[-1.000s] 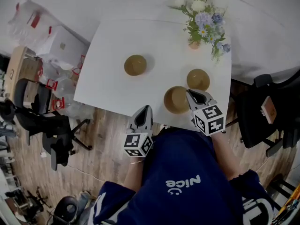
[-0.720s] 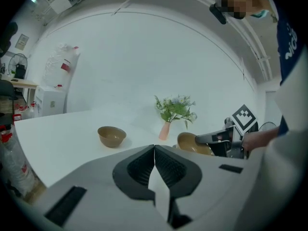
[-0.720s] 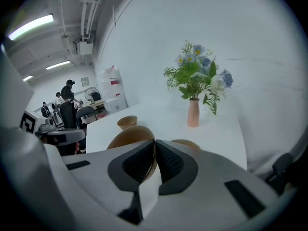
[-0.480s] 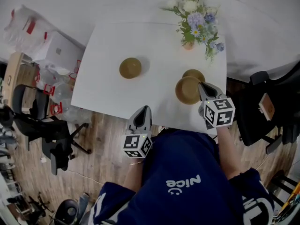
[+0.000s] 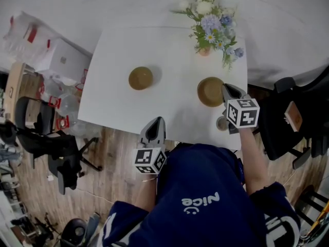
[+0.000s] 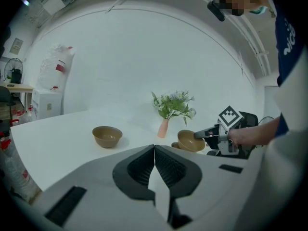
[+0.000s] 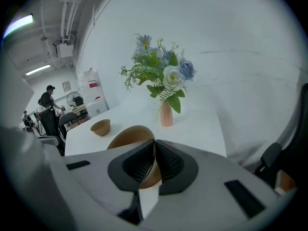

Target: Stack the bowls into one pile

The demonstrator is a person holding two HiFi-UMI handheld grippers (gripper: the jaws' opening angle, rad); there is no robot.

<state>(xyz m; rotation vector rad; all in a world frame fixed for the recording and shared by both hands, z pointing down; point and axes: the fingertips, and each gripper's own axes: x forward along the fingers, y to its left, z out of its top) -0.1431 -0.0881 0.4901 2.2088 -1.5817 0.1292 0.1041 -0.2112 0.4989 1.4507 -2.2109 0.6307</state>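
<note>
A brown bowl stands alone on the white table, left of the middle; the left gripper view shows that bowl too. My right gripper is shut on the rim of a second brown bowl and holds it right over a third bowl, which it hides in the head view. From the left gripper view, the held bowl is tilted, with the lower bowl's edge showing under it. The rim sits between the jaws of the right gripper. My left gripper hangs shut and empty at the table's near edge.
A pink vase of flowers stands just beyond the held bowl. Black office chairs are at the right and another chair at the left. Boxes and plastic bags lie left of the table.
My right gripper carried its bowl away from the table's near edge toward the vase, until it covers the other bowl. The left gripper stayed put.
</note>
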